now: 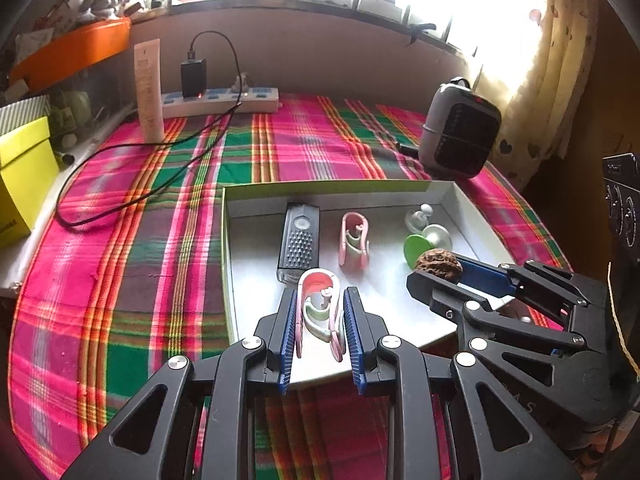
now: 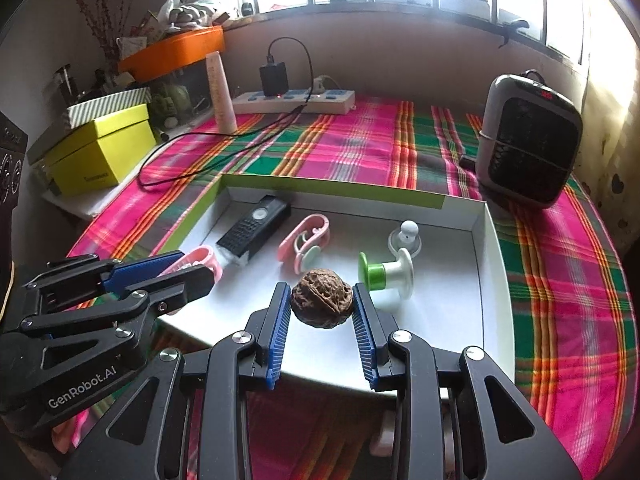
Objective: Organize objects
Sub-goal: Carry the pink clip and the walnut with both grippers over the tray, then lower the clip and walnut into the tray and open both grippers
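Currently both tongs hang over the near part of a shallow white box lid (image 1: 440, 196) that lies on a tabletop under a pink-and-green plaid cloth (image 1: 160, 200).

Left tongs (image 1: 320, 304): closed on a pink clip (image 1: 320, 292) with a pale green inner spring, blue pads pressing its two long sides. Clip is held above the lid's white floor, just this side of a black grater-like block (image 1: 299, 240).

Right tongs (image 2: 322, 300): closed on a brown walnut (image 2: 322, 298), one pad on each flank. Nut sits above the lid floor, near a green-and-white spool (image 2: 386, 274) lying on its side.

Inside the lid, resting loose: the black block toward the far left corner; a second pink clip (image 1: 354, 242) beside it; a small white knob-shaped piece (image 1: 418, 218) near the far right wall; the spool in front of that piece.

Around the lid, on the cloth: a grey heater (image 1: 460, 132) at far right, a white power strip (image 1: 224, 100) with a black charger (image 1: 193, 76) plugged in at the back wall, its cable looping forward, and a tall pale tube (image 1: 149, 92) standing upright left of the strip. A yellow-green box (image 1: 24, 176) sits off the left edge of the cloth.
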Available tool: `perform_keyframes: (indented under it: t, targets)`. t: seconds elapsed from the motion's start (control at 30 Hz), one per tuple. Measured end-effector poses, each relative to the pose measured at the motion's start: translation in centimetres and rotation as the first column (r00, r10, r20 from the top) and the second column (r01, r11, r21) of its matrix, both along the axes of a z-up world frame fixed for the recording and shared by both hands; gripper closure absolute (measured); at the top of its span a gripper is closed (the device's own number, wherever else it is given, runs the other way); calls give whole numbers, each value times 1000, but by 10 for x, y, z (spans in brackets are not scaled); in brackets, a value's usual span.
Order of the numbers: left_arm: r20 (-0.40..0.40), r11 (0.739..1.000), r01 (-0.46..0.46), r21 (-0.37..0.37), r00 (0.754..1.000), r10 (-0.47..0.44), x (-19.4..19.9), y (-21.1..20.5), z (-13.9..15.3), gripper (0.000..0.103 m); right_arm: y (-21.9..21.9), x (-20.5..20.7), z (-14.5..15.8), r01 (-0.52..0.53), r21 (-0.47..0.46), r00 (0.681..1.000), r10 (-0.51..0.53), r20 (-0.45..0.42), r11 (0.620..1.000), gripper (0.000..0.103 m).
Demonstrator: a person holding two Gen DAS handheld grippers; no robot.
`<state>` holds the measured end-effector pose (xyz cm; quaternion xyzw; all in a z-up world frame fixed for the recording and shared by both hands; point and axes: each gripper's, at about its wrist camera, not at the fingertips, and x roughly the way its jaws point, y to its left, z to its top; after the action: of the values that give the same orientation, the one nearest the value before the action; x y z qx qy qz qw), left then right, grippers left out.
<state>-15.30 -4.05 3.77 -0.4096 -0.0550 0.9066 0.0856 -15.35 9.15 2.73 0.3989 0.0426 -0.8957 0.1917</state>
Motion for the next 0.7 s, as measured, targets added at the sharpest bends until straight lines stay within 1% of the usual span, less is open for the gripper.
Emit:
perform_keyframes:
  t: [0.23,0.37,0.7]
  targets:
    - [27,1000,1,3,1000,-1,-12,1,-10,82,-2,-10,-10,-18,-1,999,18,26,1000,70]
    - [42,1000,-2,-9,999,3,-17,1,-15,82,-2,-13,-14,-24,-2,999,24,35,1000,70]
    - [35,1000,3,-29,999,-2,-18,4,-18,82,-1,-17,-19,-23,2,999,23,48,1000,70]
